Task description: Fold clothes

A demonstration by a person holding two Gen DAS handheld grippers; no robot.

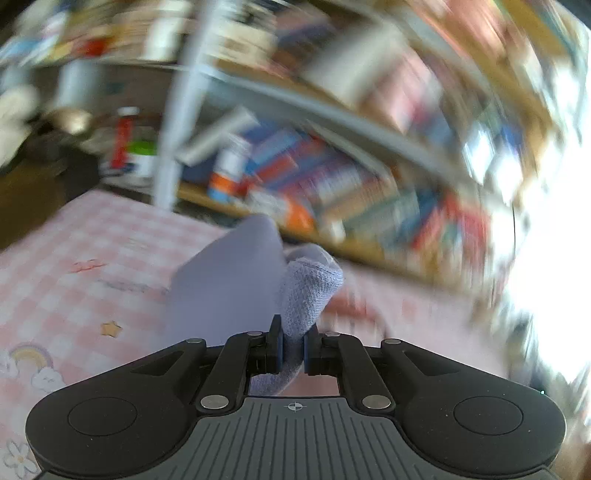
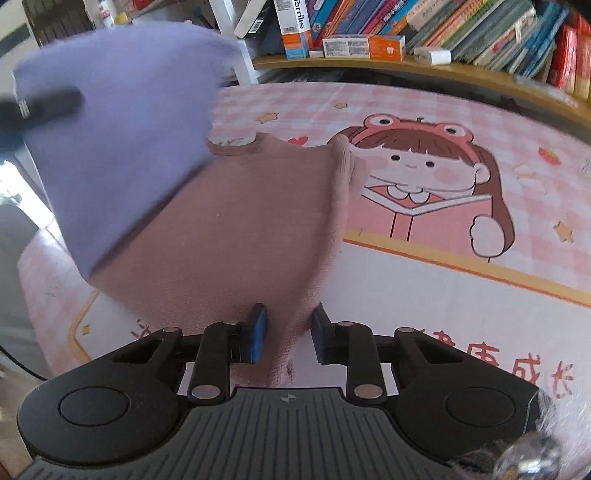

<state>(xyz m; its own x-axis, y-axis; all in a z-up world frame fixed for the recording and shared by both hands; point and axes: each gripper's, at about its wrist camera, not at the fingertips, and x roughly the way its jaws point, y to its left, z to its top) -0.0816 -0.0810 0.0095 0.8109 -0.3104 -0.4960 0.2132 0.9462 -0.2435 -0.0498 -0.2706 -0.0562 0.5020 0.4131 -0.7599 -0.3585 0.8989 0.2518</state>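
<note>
Above the pink bench [image 2: 461, 295], left fingers [image 1: 294, 349] pinch the purple cloth [image 1: 229, 280]; right fingers [image 2: 288, 332] are spread around the brown garment [image 2: 229, 236]. Folding looks barely begun.

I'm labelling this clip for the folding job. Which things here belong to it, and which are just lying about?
Job:
purple cloth, pinched in the left gripper
pink cloth, between the open jaws of the right gripper
mat underneath

Lying about:
books
boxes
shelf
</note>
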